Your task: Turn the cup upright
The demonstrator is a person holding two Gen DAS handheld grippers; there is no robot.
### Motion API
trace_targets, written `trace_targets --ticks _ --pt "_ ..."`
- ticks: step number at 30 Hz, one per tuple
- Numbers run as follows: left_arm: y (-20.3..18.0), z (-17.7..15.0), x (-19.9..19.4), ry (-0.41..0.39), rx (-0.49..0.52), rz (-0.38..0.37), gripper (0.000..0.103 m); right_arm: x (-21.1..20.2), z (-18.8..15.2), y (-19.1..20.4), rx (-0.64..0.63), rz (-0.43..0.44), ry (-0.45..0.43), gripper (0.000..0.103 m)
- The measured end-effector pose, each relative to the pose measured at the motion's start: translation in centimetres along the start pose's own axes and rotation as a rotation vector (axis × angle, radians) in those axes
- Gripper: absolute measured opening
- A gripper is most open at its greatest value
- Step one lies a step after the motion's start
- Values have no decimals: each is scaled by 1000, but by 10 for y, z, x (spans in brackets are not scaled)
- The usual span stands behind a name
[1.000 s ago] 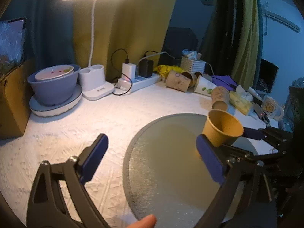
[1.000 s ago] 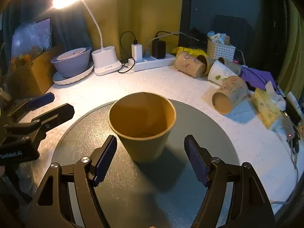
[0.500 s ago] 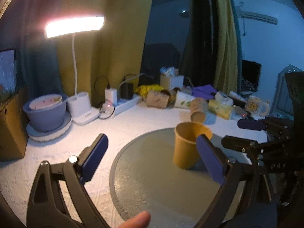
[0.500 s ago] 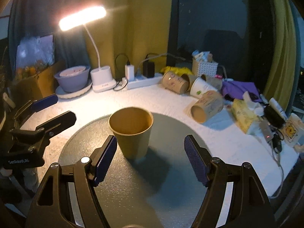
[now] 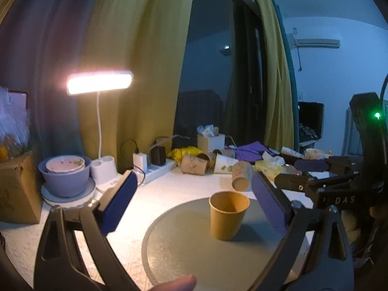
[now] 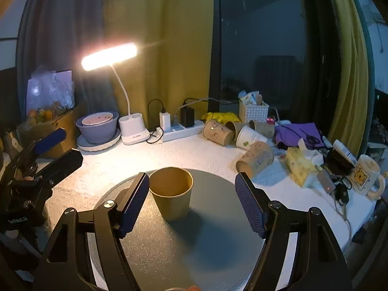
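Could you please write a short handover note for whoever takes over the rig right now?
Left gripper: open, holding nothing, clear of the cup.
Right gripper: open, holding nothing; the cup stands between its fingers without visible contact.
Brown paper cup: upright, mouth up, on the round grey mat on the white table.
Done: the flip appears complete and the cup is released.
Left: draw both grippers away without knocking it. The other paper cups lying on their sides behind the mat are untouched.

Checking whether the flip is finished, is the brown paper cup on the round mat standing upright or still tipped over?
Upright. The brown paper cup stands on its base on the round mat, open mouth up, and neither open gripper touches it.
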State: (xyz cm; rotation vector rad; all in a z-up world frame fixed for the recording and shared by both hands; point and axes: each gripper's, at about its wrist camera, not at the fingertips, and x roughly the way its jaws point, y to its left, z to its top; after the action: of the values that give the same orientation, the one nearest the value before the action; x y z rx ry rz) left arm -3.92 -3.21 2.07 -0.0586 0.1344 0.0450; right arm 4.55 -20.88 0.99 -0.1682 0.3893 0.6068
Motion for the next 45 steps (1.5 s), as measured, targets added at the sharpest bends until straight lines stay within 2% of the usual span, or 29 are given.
trace_targets --ticks 6,25,45 --pt "-6 1 -9 -41 30 4 98 -6 3 3 -7 13 -16 76" --pt "-4 -1 -2 0 18 11 99 -3 2 5 -17 4 -20 76" --pt "-7 -5 -1 8 16 11 99 0 -3 5 -13 3 -11 76"
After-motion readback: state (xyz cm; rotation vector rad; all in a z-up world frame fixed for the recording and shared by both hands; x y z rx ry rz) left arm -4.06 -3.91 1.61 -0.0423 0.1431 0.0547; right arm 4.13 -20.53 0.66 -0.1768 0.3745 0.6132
